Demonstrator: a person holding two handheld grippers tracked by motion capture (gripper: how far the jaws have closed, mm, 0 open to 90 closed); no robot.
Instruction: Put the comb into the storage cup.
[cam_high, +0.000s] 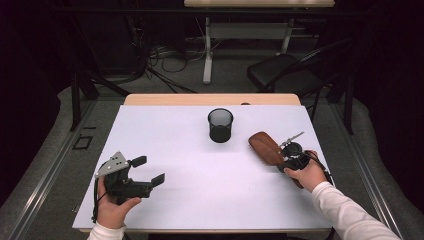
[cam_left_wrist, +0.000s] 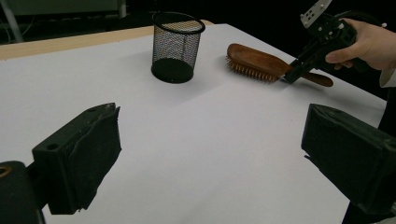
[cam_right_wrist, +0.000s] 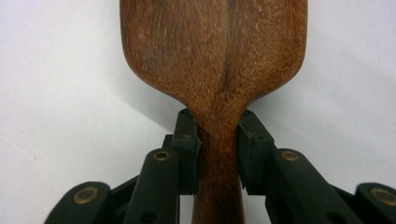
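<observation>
Right hand-held gripper (cam_high: 286, 159) clamps hairbrush (cam_high: 264, 148) on white table (cam_high: 200, 190), dark room

Bright sheet, dark surroundings, soft shadows.

Beyond the left claw (cam_left_wrist: 210, 158), the right claw (cam_left_wrist: 290, 74) clasps the hairbrush (cam_left_wrist: 254, 60) beside a mesh cup (cam_left_wrist: 176, 46).

Left tongs (cam_high: 149, 171) just sit low in the left hand (cam_high: 114, 207), jaws spread wide with nothing in them. Right tongs (cam_right_wrist: 219, 140) are clamped tight, right hand (cam_high: 306, 175) reaching forward with the sleeve stretched out behind.
</observation>
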